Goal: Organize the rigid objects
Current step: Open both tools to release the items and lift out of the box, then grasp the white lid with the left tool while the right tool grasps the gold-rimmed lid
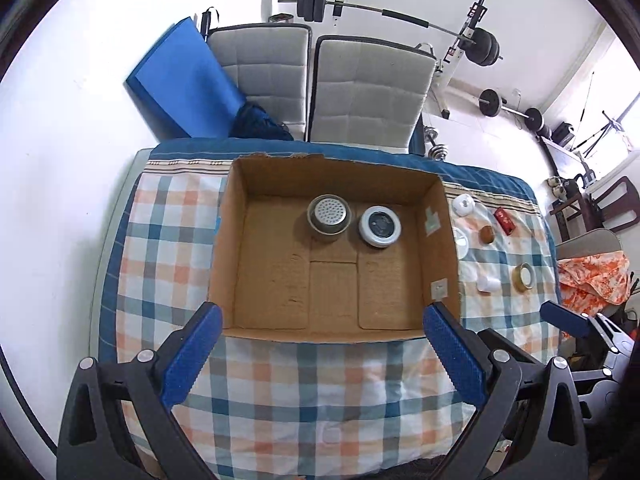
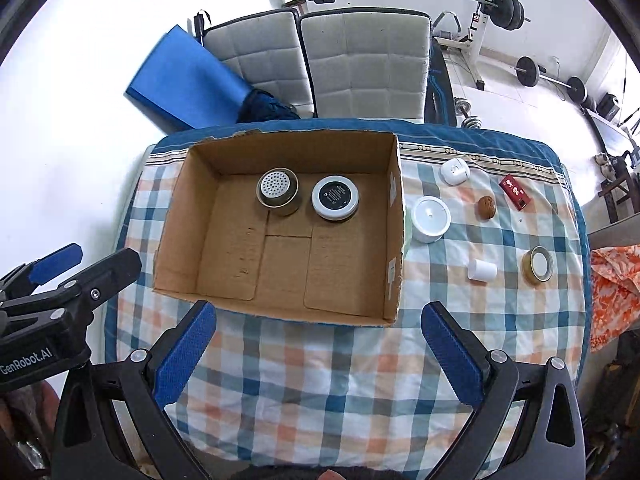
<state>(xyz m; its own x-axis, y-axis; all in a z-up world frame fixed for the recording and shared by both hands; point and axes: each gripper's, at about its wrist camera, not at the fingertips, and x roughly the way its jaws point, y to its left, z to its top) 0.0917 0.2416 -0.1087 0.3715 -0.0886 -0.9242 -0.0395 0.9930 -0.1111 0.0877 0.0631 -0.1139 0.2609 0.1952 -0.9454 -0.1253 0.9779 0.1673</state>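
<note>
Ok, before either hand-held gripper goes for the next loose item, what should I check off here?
1. Left hand-held gripper open and empty: ok.
2. Right hand-held gripper open and empty: ok.
3. Cardboard box open-topped, floor space free in its near half: ok.
4. Already inside the box: metal strainer cup and round white-rimmed tin, side by side at the far wall: ok.
5. Items still out on the cloth, right of the box: white jar, walnut, tape roll: not ok.
6. Whether the white jar touches the box wall: cannot tell.

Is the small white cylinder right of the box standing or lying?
Lying. The white cylinder rests on its side on the cloth; its round end faces left.
</note>
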